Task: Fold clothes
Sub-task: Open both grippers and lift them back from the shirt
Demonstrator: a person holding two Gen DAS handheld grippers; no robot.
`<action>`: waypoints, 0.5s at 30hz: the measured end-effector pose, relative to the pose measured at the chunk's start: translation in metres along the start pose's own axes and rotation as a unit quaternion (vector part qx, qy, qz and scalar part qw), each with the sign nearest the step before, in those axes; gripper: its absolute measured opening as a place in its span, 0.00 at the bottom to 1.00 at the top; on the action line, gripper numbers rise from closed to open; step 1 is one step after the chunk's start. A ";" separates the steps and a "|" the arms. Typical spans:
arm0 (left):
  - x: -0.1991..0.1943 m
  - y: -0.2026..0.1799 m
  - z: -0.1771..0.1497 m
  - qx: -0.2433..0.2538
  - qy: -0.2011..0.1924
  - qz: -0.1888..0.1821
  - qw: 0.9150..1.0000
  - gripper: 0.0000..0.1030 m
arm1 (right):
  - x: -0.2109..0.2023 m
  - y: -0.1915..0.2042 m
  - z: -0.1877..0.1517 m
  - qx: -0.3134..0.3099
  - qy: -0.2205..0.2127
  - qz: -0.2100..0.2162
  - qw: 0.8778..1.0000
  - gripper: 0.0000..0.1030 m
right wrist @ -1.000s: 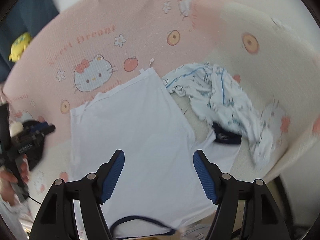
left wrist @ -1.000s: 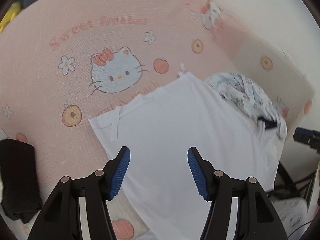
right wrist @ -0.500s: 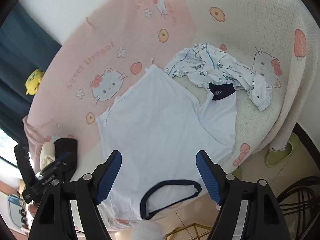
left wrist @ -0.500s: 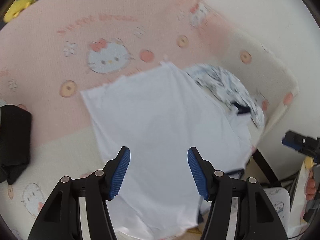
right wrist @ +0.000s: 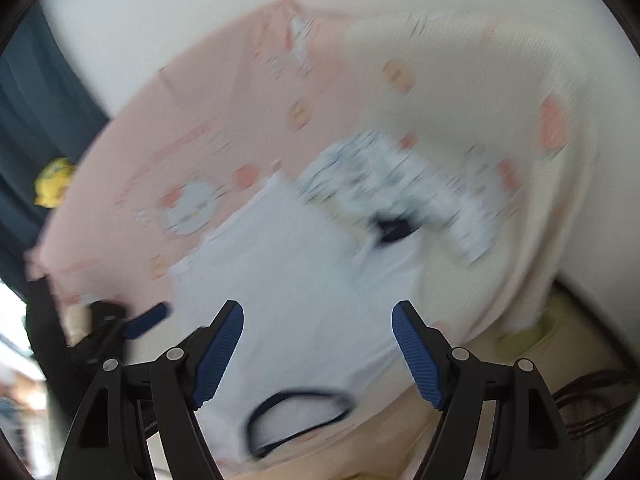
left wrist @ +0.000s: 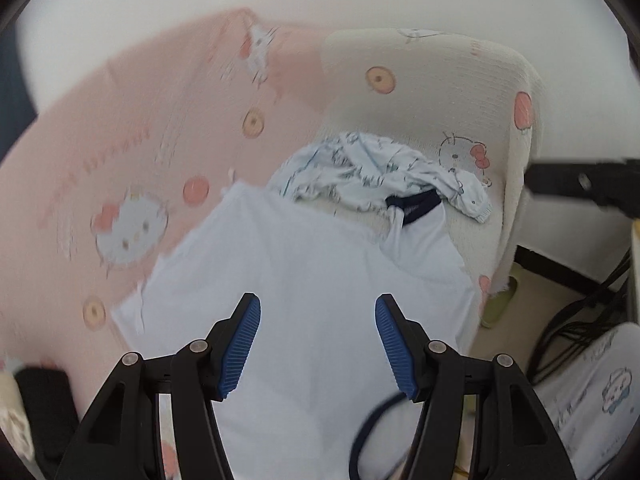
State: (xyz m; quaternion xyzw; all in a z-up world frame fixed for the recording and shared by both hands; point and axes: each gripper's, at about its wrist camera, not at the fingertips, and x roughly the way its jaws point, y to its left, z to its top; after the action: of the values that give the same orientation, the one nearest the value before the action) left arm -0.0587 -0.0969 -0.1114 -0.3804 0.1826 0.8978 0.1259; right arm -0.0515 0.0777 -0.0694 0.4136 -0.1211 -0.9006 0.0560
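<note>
Left hand-held gripper [left wrist: 318, 350] hangs over the white T-shirt with navy trim [left wrist: 304, 280], blue pads parted to a middling gap, nothing between them. Against a second ago, this view has swung across: the black folded garment [left wrist: 44, 412] has slid to the lower left edge, and the cream armrest under the cartoon-cat throw [left wrist: 432, 92] now fills the upper right. The shirt lies flat on the pink cartoon-cat sofa cover [left wrist: 120, 152], long axis running from its hem at upper left toward the navy neckband [left wrist: 370, 428] at the bottom. One navy-cuffed sleeve [left wrist: 416, 204] reaches up under the crumpled white-and-blue printed garment [left wrist: 372, 172]. At far right, the other tool's dark body [left wrist: 580, 186] pokes in.

Over to the right wrist view, heavily blurred: right hand-held gripper [right wrist: 318, 354] stands wide, empty, a touch wider than a second back. The shirt spreads below, neckband [right wrist: 296, 420] nearest the camera. A yellow plush toy [right wrist: 52, 180] sits by the dark blue curtain [right wrist: 36, 92].
</note>
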 end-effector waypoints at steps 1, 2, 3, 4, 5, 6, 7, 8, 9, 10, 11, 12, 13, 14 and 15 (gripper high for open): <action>0.005 -0.006 0.003 0.012 -0.007 0.006 1.000 0.55 | -0.002 0.003 0.001 -0.020 -0.028 -0.048 0.998 0.74; 0.011 -0.012 0.002 0.021 -0.006 0.009 1.000 0.55 | 0.000 0.003 0.001 -0.024 -0.045 -0.077 0.996 0.74; 0.017 -0.017 0.000 0.030 -0.006 0.011 0.999 0.55 | 0.001 0.003 0.001 -0.026 -0.060 -0.102 0.993 0.74; 0.023 -0.023 -0.001 0.040 -0.005 0.013 0.999 0.55 | 0.003 0.002 0.001 -0.028 -0.076 -0.127 0.989 0.74; 0.033 -0.031 -0.003 0.053 0.002 0.006 0.999 0.55 | 0.008 0.000 0.002 -0.024 -0.076 -0.128 0.989 0.74; 0.039 -0.035 -0.004 0.061 0.007 0.004 0.998 0.55 | 0.014 -0.005 0.003 -0.016 -0.069 -0.117 0.991 0.74; 0.046 -0.040 -0.005 0.067 0.013 0.006 0.998 0.55 | 0.022 -0.012 0.004 0.006 -0.055 -0.099 0.993 0.74; 0.053 -0.044 -0.006 0.073 0.019 0.009 0.997 0.55 | 0.031 -0.019 0.005 0.030 -0.041 -0.081 0.995 0.74; 0.059 -0.047 -0.006 0.076 0.027 0.009 0.997 0.55 | 0.039 -0.026 0.006 0.055 -0.027 -0.063 0.996 0.74; 0.062 -0.047 -0.004 0.073 0.032 0.004 0.997 0.55 | 0.048 -0.033 0.006 0.074 -0.012 -0.043 0.996 0.74; 0.064 -0.047 -0.003 0.070 0.038 -0.001 0.997 0.55 | 0.057 -0.041 0.007 0.093 0.002 -0.022 0.995 0.74; 0.067 -0.048 -0.001 0.067 0.043 -0.007 0.997 0.55 | 0.064 -0.048 0.005 0.113 0.015 -0.008 0.993 0.74; 0.069 -0.048 0.001 0.064 0.049 -0.012 0.997 0.55 | 0.070 -0.054 0.004 0.132 0.027 0.005 0.991 0.74; 0.071 -0.048 0.004 0.057 0.053 -0.021 0.997 0.55 | 0.073 -0.060 0.000 0.149 0.033 0.023 0.988 0.74; 0.073 -0.048 0.008 0.050 0.058 -0.029 0.997 0.55 | 0.076 -0.065 -0.005 0.166 0.037 0.043 0.984 0.74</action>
State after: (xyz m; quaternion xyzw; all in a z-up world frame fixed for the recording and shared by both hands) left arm -0.0955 -0.0436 -0.1708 -0.4303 0.2234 0.8598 0.1600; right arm -0.0978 0.1242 -0.1452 0.4449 -0.2845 -0.8487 0.0295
